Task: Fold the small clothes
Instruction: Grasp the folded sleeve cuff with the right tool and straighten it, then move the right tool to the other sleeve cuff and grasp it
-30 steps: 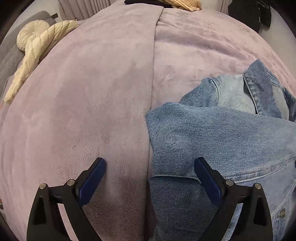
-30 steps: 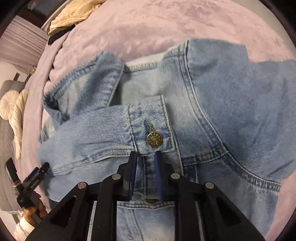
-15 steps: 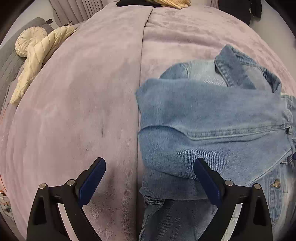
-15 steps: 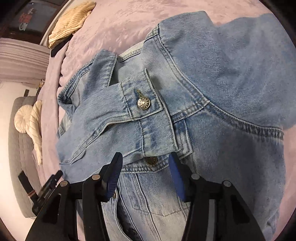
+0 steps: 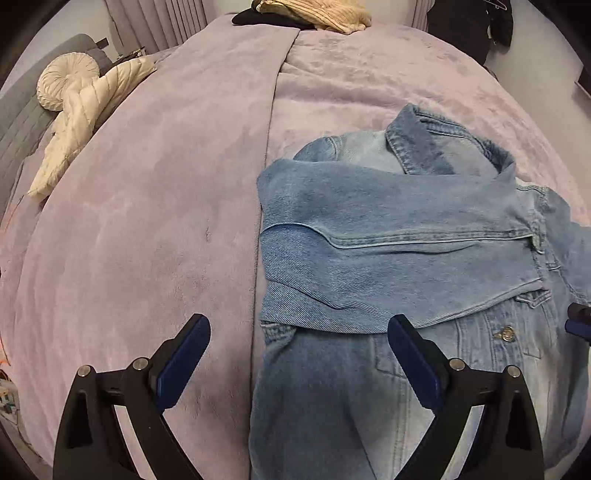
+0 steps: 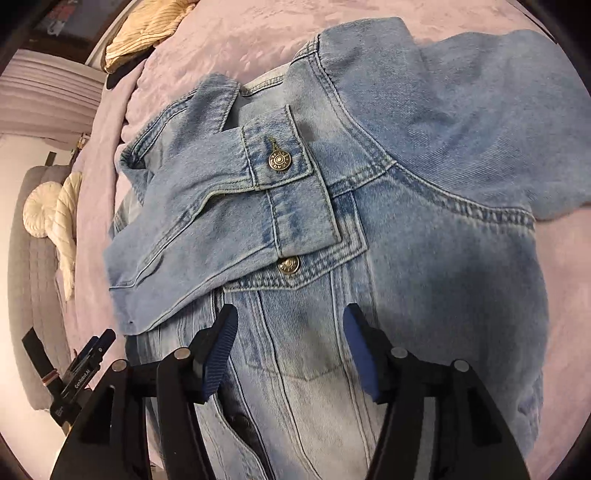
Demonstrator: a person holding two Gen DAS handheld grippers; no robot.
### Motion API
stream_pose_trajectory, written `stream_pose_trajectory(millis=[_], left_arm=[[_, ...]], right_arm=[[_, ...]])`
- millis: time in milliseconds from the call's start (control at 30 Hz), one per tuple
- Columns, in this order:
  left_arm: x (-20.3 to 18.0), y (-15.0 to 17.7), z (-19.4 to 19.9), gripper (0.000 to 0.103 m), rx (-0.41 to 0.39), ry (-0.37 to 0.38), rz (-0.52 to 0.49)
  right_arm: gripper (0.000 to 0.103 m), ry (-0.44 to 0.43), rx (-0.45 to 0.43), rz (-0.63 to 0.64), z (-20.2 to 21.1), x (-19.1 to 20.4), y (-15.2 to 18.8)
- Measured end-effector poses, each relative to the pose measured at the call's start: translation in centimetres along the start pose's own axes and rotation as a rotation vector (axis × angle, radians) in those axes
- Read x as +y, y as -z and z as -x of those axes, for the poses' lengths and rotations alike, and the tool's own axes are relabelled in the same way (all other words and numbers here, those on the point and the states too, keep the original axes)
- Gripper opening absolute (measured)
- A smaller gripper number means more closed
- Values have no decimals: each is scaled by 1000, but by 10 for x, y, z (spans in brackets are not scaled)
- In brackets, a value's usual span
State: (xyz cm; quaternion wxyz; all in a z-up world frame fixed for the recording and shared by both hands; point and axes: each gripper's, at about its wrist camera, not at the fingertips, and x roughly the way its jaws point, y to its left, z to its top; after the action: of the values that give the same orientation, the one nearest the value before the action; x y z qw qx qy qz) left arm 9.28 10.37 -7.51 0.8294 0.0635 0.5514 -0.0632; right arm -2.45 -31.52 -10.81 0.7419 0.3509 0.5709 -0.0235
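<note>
Both our grippers, left and right, gape empty over the denim jacket; cream cushion at ten o'clock.

Bare bed surface lies left of the jacket. A cream cushion occupies the far-left edge; folded clothes, apparently knitwear, block the far end.

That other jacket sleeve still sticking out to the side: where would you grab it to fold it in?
Judging by its pose, grip the unfolded sleeve near its outer end with the right gripper, coming from the outer side over the blanket; the sleeve lies flat, spread away from the denim jacket, so its edge looks free.
</note>
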Motion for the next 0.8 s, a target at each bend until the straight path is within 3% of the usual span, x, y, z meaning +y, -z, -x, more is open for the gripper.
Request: stream_pose_trajectory(millis=[233, 300, 533, 633, 700, 800], left_arm=[[-18, -2, 45, 103, -69, 81, 56], [-27, -4, 51, 103, -65, 97, 50], [-58, -9, 59, 103, -28, 164, 26], [-80, -14, 57, 103, -3, 116, -29], [-97, -16, 57, 103, -5, 64, -75], [-117, -21, 56, 103, 5, 55, -104]], right_arm=[[75, -19, -19, -14, 25, 8, 19], [82, -27, -33, -18, 31, 9, 22], [88, -70, -95, -47, 56, -1, 29], [103, -125, -114, -92, 63, -17, 28], [103, -145, -124, -122, 67, -28, 26], [103, -154, -133, -156, 73, -46, 22]])
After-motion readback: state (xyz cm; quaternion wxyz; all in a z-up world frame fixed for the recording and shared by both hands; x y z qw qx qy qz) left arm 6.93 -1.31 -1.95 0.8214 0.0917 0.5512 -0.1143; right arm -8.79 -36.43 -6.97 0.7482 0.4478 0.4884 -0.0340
